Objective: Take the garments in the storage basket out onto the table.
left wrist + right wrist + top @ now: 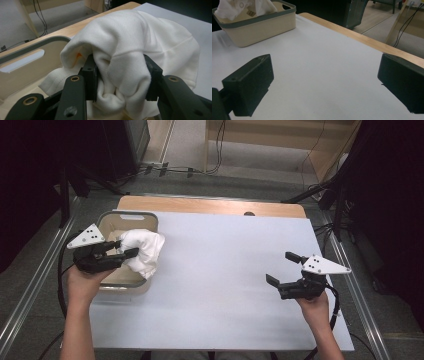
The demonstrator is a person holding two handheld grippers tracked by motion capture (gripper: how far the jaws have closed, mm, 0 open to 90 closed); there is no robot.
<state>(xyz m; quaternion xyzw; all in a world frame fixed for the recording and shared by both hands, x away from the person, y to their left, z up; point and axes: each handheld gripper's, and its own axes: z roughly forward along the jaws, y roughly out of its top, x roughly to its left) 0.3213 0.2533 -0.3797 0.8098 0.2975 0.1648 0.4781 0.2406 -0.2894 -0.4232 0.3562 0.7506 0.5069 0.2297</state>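
Two hand-held grippers are at work, and the left hand-held gripper (131, 248) is the busy one: its black jaws are clamped on a thick fold of a white cloth (144, 251), the fabric bulging between and over the pads in the left gripper view. That cloth (140, 50) hangs partly over the near right rim of a beige bin (131, 216) at the counter's left, part of it draped outside the wall. It looks like soft knit cotton, matte, with a stitched hem and a seam line, so it should be light, limp and not at all fragile; it will sag and trail from whatever point is held, and a loose end could catch on the rim. A bunched fold such as this one gives the pads plenty to bite, and the nap should keep it from slipping. The bin (262, 23) is stiff moulded plastic with rounded corners, a grey band along the top and a slot handle. Farther out, the right hand-held gripper (284, 268) hovers over the bare white counter (225, 270) with jaws spread wide and nothing between them. That counter top is smooth and matte, with a wooden edge at the far side.
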